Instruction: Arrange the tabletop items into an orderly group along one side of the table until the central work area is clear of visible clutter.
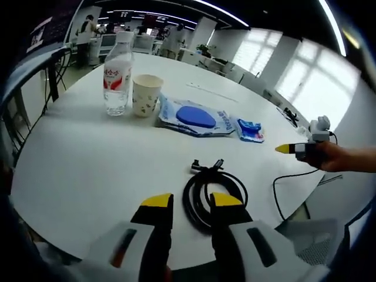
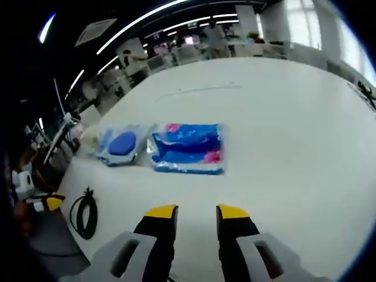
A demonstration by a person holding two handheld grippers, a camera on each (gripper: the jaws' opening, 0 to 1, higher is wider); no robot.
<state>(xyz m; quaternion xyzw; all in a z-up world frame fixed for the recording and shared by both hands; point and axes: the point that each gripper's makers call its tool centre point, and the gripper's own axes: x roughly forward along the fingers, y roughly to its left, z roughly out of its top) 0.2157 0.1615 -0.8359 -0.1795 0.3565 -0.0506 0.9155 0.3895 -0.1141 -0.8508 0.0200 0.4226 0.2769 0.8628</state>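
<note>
A big round white table (image 1: 88, 158) holds all the things. The paper cup (image 1: 145, 95) is the best landmark. It stands upright with small spots on its side, and its open top faces away, so what is inside cannot be seen. Just beside the cup, on the side away from the packets, stands a clear plastic bottle (image 1: 118, 73) with a white cap and a red and white label. It looks mostly see-through, and how full it is cannot be told.

On the other side of the cup lies a flat clear packet with a blue oval thing inside (image 1: 195, 117), its edge close to the cup's foot. Past that packet, farther from the cup, lies a small blue wrapped packet (image 1: 250, 130). In the right gripper view this blue packet (image 2: 188, 147) looks larger, with pink marks, and the oval packet (image 2: 119, 144) lies just beside it.

Nearer to the camera than the cup, well apart from it, lies a coiled black cable (image 1: 212, 194), with its plugs pointing toward the cup.

The left gripper (image 1: 192, 201) has its yellow-tipped fingers spread apart, holding nothing, with the cable coil just past them. The right gripper (image 2: 197, 212) also has its fingers spread over bare table, holding nothing.

Its yellow tip (image 1: 284, 149) peeks in at the side of the left gripper view, held by a hand (image 1: 343, 157) cut off at the edge.
</note>
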